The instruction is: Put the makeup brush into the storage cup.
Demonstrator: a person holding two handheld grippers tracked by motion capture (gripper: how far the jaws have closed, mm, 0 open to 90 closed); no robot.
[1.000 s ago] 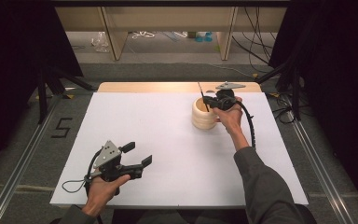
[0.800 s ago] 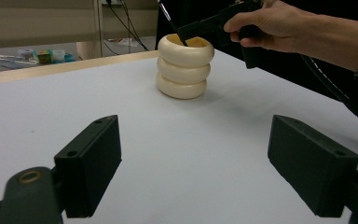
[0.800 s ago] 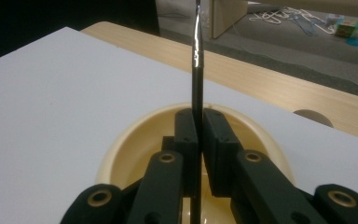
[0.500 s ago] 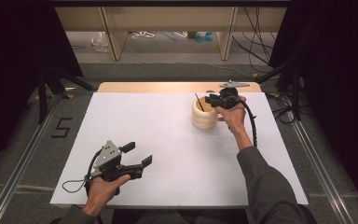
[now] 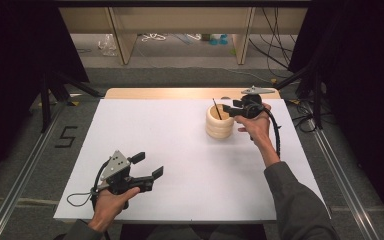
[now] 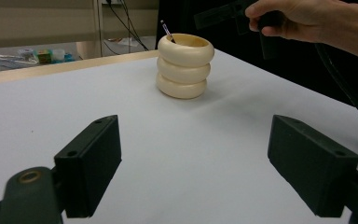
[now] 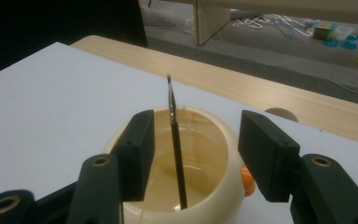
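Observation:
A cream holder (image 5: 219,122) made of three stacked rings stands at the far right of the white table top (image 5: 180,150). A thin black stick (image 5: 216,109) leans inside it, tip up. My right gripper (image 5: 232,109) hovers just right of the holder's rim. In the right gripper view its jaws have just been opening; the stick (image 7: 176,144) stands between them, touching neither, above the holder (image 7: 191,186). My left gripper (image 5: 148,164) rests open near the front left with nothing in it. From the left gripper view (image 6: 196,158) the holder (image 6: 185,65) is far ahead.
A wooden strip (image 5: 180,93) borders the table's far edge, with shelf legs and cables on the floor beyond. Metal rails (image 5: 340,180) run along both sides. Something small and orange (image 7: 247,179) peeks out beside the holder.
The right gripper's jaws have opened and let go of the stick, which dropped lower into the holder. That hand drew back to the right and slightly up. The left gripper stayed still.

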